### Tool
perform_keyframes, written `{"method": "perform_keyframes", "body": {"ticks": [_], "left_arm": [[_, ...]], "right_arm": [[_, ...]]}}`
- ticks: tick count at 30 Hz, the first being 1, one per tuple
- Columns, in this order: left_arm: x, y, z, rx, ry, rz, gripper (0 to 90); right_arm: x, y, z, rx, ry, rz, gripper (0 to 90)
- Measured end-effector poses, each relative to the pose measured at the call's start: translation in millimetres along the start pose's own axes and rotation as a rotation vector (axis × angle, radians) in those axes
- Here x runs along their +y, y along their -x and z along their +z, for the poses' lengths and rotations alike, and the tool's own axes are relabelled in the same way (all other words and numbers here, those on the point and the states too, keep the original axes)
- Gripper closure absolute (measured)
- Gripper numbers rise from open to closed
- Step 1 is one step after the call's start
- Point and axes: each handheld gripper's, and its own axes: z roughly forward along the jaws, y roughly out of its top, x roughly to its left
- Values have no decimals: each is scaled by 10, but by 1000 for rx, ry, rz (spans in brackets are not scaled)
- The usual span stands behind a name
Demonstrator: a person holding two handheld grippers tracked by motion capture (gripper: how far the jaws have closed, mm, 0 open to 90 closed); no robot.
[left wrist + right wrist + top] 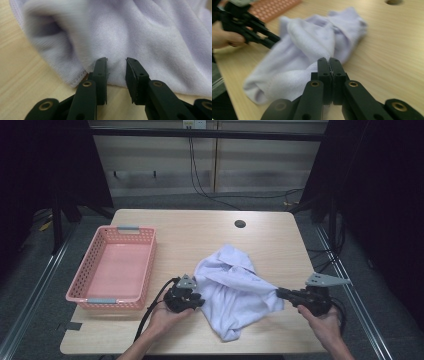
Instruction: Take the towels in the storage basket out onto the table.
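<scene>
A pink basket (112, 269) is seen at centre-left of the high view, w/ grey handle strips at its near and far rims; nothing is seen inside it, the floor showing bare. Its near-right corner is set just beside the left gripper (200, 301). The pale lilac cloth (235, 287) is spread crumpled at centre of the high view on the table (280, 240), between the two grippers and apart from the basket. In the left gripper view the cloth (140, 32) is met at its hem by jaws standing parted, a gap showing between the pads; whether a fold is nipped there can't be told. In the right gripper view the jaws are clenched flat together on a corner of the cloth (312, 50), which is drawn up taut to them; the right gripper (278, 292) is held at lower right of the high view, near the table's right edge. Open wood is left across the upper part of the table, around a round hole (240, 224), and at the near-left corner. The forearms are cut off at the bottom edge. The left gripper (272, 41) is blurred at upper left of the right gripper view.
</scene>
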Motion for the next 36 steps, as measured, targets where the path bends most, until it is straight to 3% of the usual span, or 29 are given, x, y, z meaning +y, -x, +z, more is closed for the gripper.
{"method": "perform_keyframes", "body": {"ticks": [2,4,6,7,9,10,13,15,17,18,19,20,23,24,28,30,32,34,36], "left_arm": [[-21,32,-33,-1,-10,-6,701],[-45,79,-75,1,-40,22,684],[-92,138,-137,-4,-69,24,637],[-133,155,-182,4,-59,21,625],[-157,130,-265,-31,-36,18,625],[-130,100,-298,-57,7,-4,626],[40,14,-374,-63,99,-36,655],[128,-45,-375,-65,129,-41,679],[226,-152,-371,-86,185,-79,687],[276,-187,-369,-69,194,-81,684],[315,-216,-355,-59,190,-90,686],[355,-263,-326,-77,179,-115,681],[401,-339,-173,-40,124,-102,651],[385,-361,-102,-71,104,-104,601],[312,-280,20,-112,60,-67,462],[288,-212,75,-89,31,-42,437],[272,-195,104,-90,39,-37,463],[281,-190,64,-66,81,-24,629],[307,-222,0,-84,138,-55,717]], "right_arm": [[-150,145,-40,-55,-28,38,893],[-291,267,-21,-95,-57,72,893],[-370,331,41,-117,-104,84,893],[-381,338,57,-121,-121,86,893],[-372,351,78,-121,-122,86,892],[-353,355,83,-104,-108,85,893],[-297,323,121,-95,-96,79,892],[-280,293,156,-89,-104,73,892],[-278,283,179,-74,-103,67,891],[-279,285,181,-72,-104,68,892],[-280,288,177,-74,-105,73,892],[-281,294,172,-73,-105,75,892],[-288,316,161,-72,-102,81,891],[-290,318,161,-69,-103,83,891],[-294,324,163,-63,-100,81,891],[-292,333,170,-58,-99,86,891],[-282,336,178,-58,-94,82,891],[-270,322,174,-58,-97,82,891],[-259,322,167,-55,-88,83,891]]}}
